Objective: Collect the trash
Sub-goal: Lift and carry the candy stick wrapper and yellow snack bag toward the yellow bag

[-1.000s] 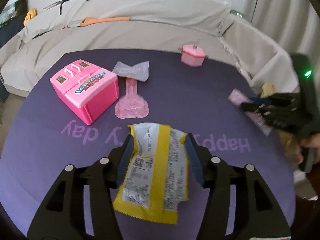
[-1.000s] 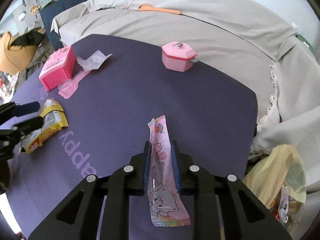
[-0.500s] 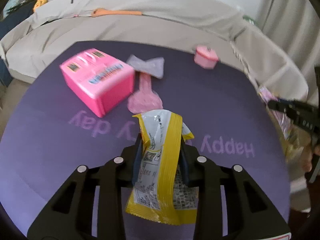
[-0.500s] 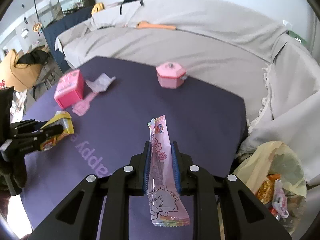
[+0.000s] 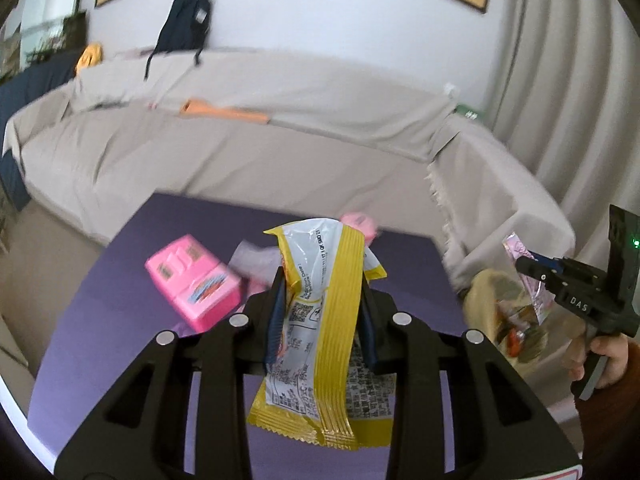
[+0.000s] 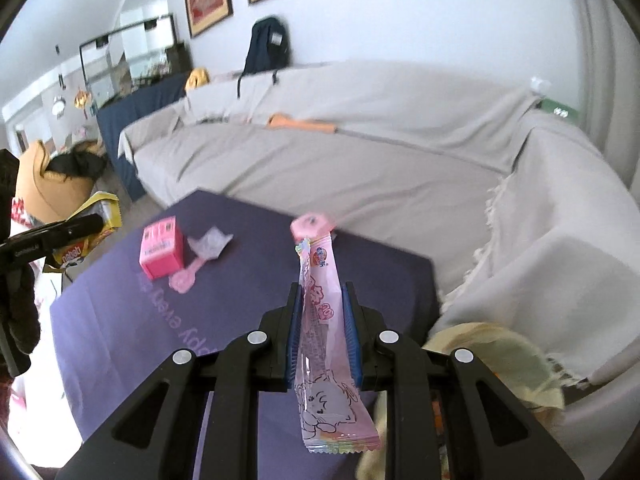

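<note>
While the left tongs [image 5: 322,304] clamp a yellow wrapper [image 5: 320,340] above the purple worktop [image 5: 120,292], a pink toy box [image 5: 196,284] sits to the left, and a yellowish bag [image 5: 504,320] shows at the right.

From the right wrist, the right tongs [image 6: 323,320] pinch a pink wrapper [image 6: 324,344] upright over the worktop's near right corner, the bag [image 6: 500,356] just right.

Right gripper [image 6: 322,320] jaws clamp a pink wrapper [image 6: 322,344] above the purple table [image 6: 248,280]
</note>
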A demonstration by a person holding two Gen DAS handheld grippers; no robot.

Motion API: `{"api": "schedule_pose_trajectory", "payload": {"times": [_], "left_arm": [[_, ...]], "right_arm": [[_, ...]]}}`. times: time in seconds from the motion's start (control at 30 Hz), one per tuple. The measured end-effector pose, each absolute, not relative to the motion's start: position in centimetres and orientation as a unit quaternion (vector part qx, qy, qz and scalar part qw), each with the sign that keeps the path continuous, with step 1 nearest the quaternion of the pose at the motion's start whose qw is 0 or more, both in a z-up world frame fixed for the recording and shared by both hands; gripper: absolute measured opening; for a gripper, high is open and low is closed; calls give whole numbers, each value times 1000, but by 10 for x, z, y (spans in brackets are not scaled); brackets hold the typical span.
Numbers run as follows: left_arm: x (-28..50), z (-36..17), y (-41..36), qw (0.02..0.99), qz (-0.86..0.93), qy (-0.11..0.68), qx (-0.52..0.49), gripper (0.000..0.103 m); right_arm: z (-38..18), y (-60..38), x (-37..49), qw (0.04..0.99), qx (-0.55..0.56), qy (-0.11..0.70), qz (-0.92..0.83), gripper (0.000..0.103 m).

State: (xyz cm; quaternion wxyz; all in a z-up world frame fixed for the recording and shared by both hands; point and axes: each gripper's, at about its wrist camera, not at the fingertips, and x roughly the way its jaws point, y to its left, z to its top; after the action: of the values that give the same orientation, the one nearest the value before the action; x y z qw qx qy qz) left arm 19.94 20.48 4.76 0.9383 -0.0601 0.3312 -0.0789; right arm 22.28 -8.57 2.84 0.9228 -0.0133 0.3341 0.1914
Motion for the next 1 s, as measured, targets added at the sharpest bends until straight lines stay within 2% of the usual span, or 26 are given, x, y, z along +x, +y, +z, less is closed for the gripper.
{"api": "schedule_pose_trajectory", "payload": {"times": [0.2,0.47,0.7,1.0], "left_arm": [[197,73,124,945,-127,300,-19,30],[211,72,19,927,-212,309,20,30],[227,48,-49,905,-267,331,20,30],[242,3,-86,880,-294,373,10,31]], "right_arm": [[48,-136,201,937,-1,307,169,20],[42,-222,176,946,45,299,121,20],[18,-275,171,942,74,315,91,20],[-36,-291,192,925,93,358,89,20]]}}
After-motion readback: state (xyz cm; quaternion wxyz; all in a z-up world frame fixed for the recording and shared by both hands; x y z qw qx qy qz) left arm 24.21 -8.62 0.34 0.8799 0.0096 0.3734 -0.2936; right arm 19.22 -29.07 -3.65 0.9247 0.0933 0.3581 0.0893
